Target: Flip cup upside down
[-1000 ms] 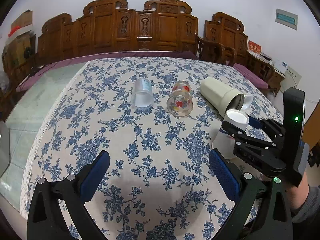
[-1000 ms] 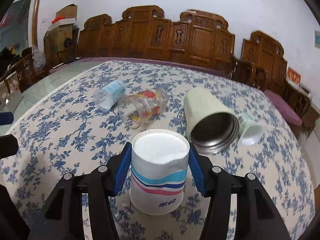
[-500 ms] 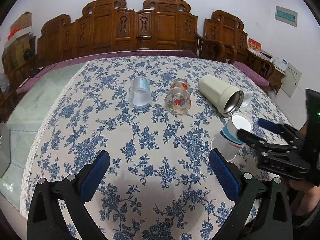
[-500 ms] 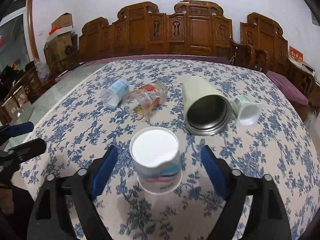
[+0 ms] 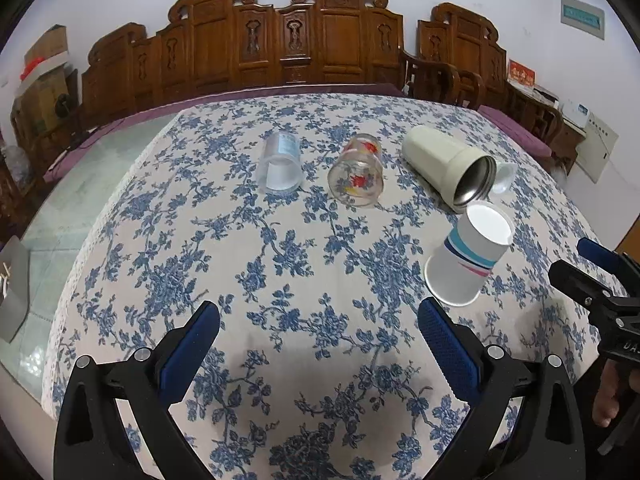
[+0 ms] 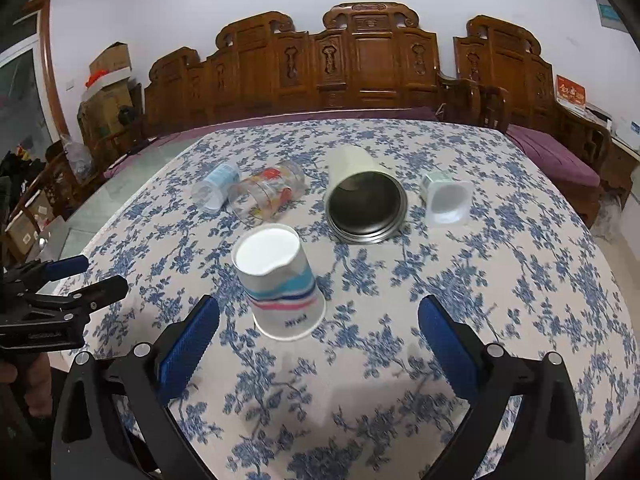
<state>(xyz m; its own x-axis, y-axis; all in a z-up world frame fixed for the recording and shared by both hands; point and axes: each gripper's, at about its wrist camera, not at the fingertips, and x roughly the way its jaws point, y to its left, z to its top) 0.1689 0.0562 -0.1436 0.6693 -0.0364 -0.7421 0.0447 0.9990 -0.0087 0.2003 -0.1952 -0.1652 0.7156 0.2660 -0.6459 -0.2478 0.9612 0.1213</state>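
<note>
Since one second ago, right gripper [image 6: 319, 344] is no longer clamping the paper cup [image 6: 280, 285]; its blue pads are now standing wide apart and are sitting back from the cup, with bare tablecloth [image 6: 500, 280] showing between pads and cup wall. Half a second ago the jaws were already apart but closer in; the gap is still growing, so the gripper is retreating toward the table's near edge.

Paper cup is resting free on the cloth, wide mouth down and closed white base up, striped band reading inverted. It is standing just in front of the steel tumbler [image 6: 365, 204], which is lying on its side with its mouth toward the camera. No contact between the two is visible.

Left gripper [image 5: 319, 344] is hovering over the near cloth with jaws wide and nothing between them; it is well clear of the cup [image 5: 470, 256]. In the left view the right gripper [image 5: 600, 280] is showing only at the frame's right edge.

Also lying on their sides, untouched: clear plastic cup [image 5: 281, 168], printed glass [image 5: 357, 176], small white cup [image 6: 445, 199].

Judgement: release is complete and the cup is staying inverted without support, so the flip appears done. Remaining concern is only clearance — a light paper cup is tipping easily if a retreating pad clips it.
</note>
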